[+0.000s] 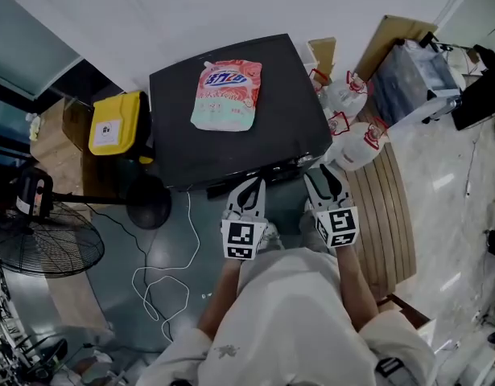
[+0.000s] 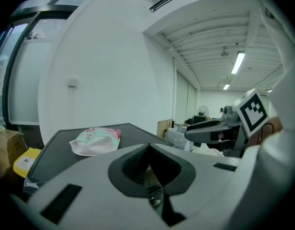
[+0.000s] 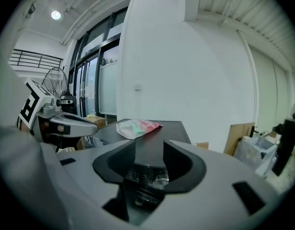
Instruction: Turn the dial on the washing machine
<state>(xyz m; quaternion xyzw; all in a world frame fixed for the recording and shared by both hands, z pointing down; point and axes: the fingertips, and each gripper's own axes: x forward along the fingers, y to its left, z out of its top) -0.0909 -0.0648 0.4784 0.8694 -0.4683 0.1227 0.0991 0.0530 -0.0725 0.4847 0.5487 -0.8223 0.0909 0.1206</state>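
The black washing machine (image 1: 231,127) stands in front of me, with a pink and white detergent bag (image 1: 225,95) lying on its lid. Its control panel (image 1: 267,170) runs along the near front edge. In the right gripper view a small silver dial (image 3: 160,179) shows on that panel, seen through the gap between the jaws. My right gripper (image 1: 321,174) hovers just short of the panel's right end, open (image 3: 149,150), with nothing touching its pads. My left gripper (image 1: 249,186) hangs beside it at the panel's middle; its jaw tips meet (image 2: 148,148) with nothing held.
A yellow bin (image 1: 117,125) stands left of the machine. A floor fan (image 1: 38,244) and a loose white cable (image 1: 162,273) are at the lower left. White bags (image 1: 356,139) and a slatted wooden bench (image 1: 385,215) crowd the right side.
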